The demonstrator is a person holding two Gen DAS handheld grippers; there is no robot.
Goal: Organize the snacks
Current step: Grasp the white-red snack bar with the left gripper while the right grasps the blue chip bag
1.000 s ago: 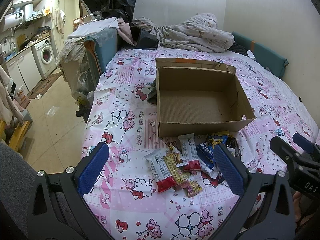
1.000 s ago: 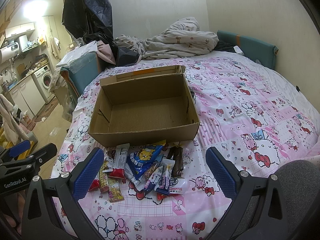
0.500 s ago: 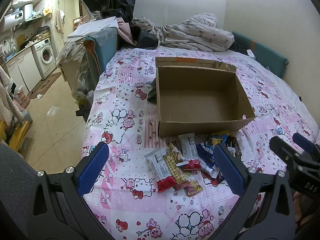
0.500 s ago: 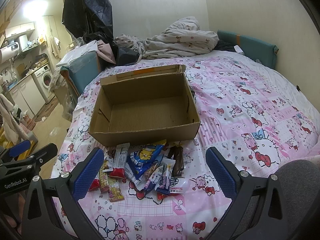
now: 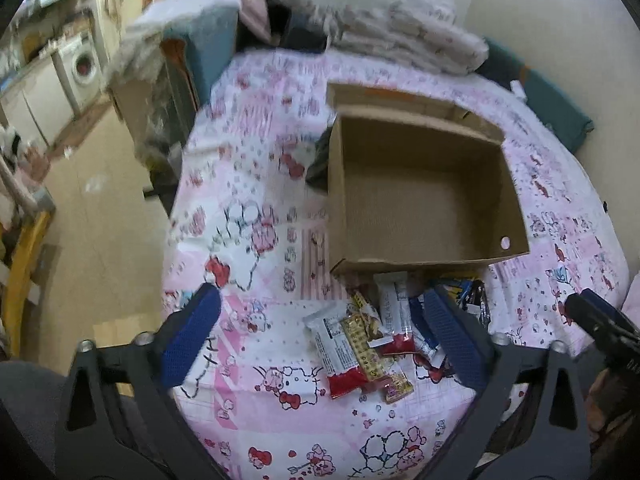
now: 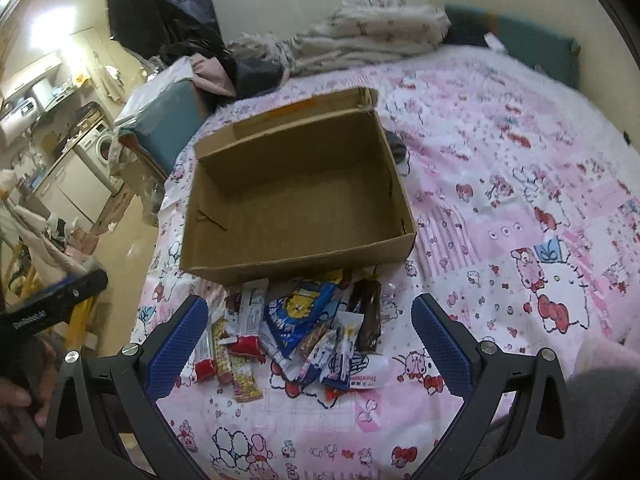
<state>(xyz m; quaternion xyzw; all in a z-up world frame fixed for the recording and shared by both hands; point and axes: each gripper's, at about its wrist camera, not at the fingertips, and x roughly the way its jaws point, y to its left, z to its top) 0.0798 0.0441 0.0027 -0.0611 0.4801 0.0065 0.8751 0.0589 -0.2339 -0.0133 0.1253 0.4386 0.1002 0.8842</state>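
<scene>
An empty open cardboard box [image 5: 420, 196] [image 6: 296, 196] sits on the pink patterned bed. A pile of wrapped snacks [image 5: 384, 332] [image 6: 296, 324] lies on the bedcover just in front of the box's near wall. My left gripper [image 5: 320, 336] is open and empty, low over the left part of the pile. My right gripper [image 6: 310, 340] is open and empty, hovering over the pile. The right gripper's body shows at the right edge of the left wrist view [image 5: 600, 324], and the left one at the left edge of the right wrist view [image 6: 48, 304].
A crumpled duvet [image 6: 360, 36] lies at the head of the bed. A teal cushion [image 6: 532, 48] stands along the right wall. The bed's left edge drops to the floor [image 5: 92, 208], with a cluttered bin [image 6: 168, 112] and a washing machine [image 5: 80, 64] beyond.
Both grippers have moved forward and down towards the snack pile, so box and snacks look nearer. The left wrist view is blurred from motion. Both stay open and empty.
</scene>
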